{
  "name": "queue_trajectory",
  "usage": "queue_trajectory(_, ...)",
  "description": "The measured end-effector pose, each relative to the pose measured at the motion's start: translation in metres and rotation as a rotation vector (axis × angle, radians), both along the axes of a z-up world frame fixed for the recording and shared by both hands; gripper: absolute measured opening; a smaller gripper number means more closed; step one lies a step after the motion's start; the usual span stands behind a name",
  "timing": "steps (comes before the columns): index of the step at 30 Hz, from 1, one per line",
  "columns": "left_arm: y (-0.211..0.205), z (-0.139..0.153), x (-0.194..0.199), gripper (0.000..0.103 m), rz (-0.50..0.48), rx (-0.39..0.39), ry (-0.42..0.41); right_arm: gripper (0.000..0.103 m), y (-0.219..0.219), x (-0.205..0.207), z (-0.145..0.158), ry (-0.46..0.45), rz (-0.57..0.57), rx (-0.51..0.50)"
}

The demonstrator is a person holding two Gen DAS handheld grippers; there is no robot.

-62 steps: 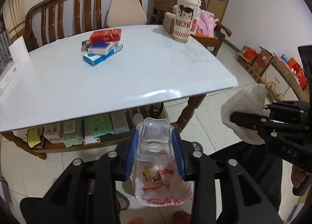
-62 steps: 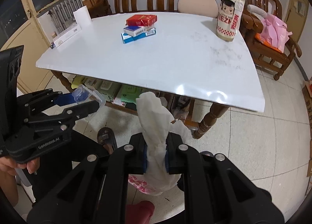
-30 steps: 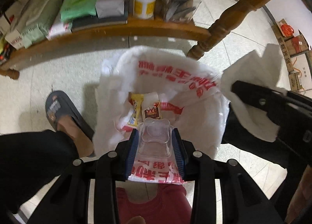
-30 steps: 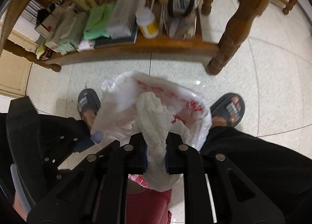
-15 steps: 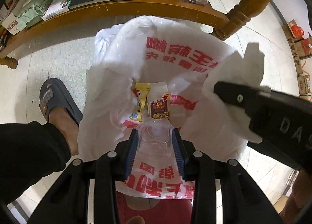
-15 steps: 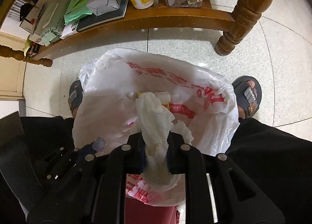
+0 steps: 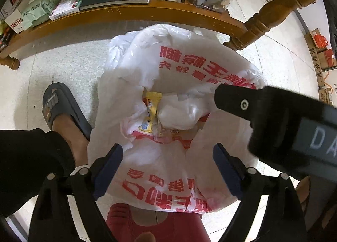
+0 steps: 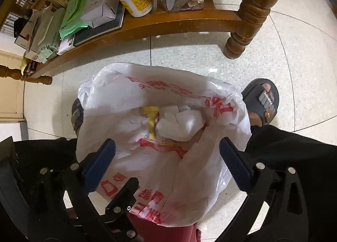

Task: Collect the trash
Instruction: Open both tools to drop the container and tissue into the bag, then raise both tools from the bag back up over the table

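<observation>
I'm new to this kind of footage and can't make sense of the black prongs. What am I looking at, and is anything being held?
No machine here: a person holds a hand-held two-finger tool in each hand, each with a camera looking down along its fingers. One picture comes from the left tool, the other from the right tool. Both hang over a white plastic bag with red print on a tiled floor, between the person's sandalled feet. Both have just opened and hold nothing. A crumpled white tissue and a yellow wrapper lie in the bag. Behind is a cluttered wooden shelf.

cluttered wooden shelf, grey slippers
</observation>
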State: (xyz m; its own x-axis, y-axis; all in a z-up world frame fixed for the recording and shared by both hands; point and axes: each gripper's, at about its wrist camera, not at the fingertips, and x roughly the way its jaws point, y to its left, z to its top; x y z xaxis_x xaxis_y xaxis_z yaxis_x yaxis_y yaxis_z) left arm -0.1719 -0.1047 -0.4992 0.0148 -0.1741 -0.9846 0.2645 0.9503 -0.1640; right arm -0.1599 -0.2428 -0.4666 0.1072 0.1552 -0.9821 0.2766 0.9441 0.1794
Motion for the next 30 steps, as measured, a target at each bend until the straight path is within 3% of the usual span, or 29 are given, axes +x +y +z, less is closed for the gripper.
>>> queue_trajectory(20, 0.009, 0.025, 0.003, 0.085, 0.043, -0.075, -0.033, 0.096, -0.004, -0.003, 0.020, -0.028, -0.028, 0.030)
queue_trajectory(30, 0.018, 0.076, 0.007, 0.090, 0.059, -0.100, -0.138, 0.096, -0.024, -0.017, 0.089, -0.142, -0.110, 0.072)
